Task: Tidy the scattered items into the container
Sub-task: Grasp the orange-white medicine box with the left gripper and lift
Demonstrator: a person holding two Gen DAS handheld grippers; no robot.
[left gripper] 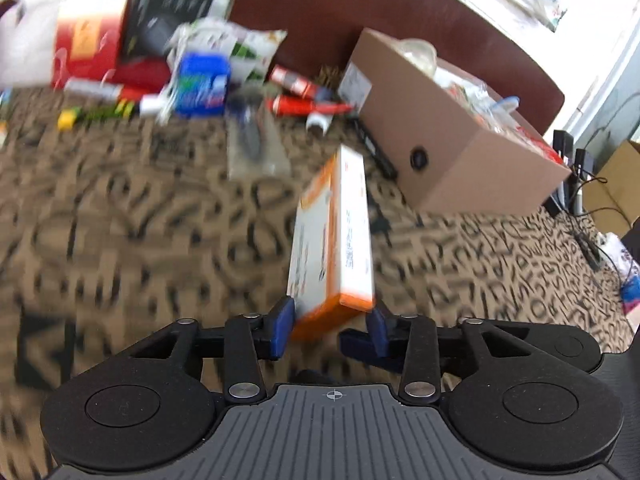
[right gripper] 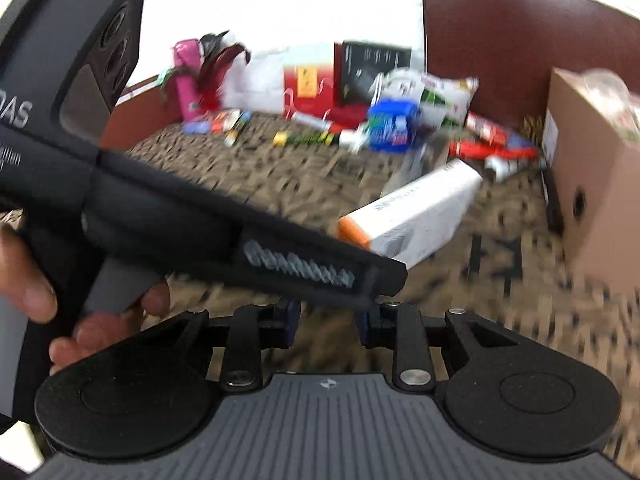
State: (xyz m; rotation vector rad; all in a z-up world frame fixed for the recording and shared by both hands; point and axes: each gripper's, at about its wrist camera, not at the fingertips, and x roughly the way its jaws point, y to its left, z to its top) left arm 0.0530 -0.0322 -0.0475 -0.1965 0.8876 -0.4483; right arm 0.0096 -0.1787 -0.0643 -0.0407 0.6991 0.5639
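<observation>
My left gripper (left gripper: 331, 320) is shut on an orange-and-white carton (left gripper: 334, 236) and holds it above the patterned tabletop. The carton also shows in the right wrist view (right gripper: 416, 210), held by the left gripper's black body (right gripper: 200, 220). The cardboard box (left gripper: 444, 136) stands to the right, with several items inside; it also shows at the right edge of the right wrist view (right gripper: 592, 184). My right gripper (right gripper: 329, 320) is open and empty, low behind the left one. Scattered items lie at the back: a blue pack (left gripper: 204, 84), red tubes (left gripper: 304, 104), a yellow-green marker (left gripper: 96, 114).
A clear bag with a dark object (left gripper: 254, 140) lies mid-table. A red and black box (left gripper: 132, 28) and a white bag (left gripper: 24, 44) stand at the back left. A brown chair back (left gripper: 360, 8) rises behind the table. Cables (left gripper: 588, 240) lie on the right.
</observation>
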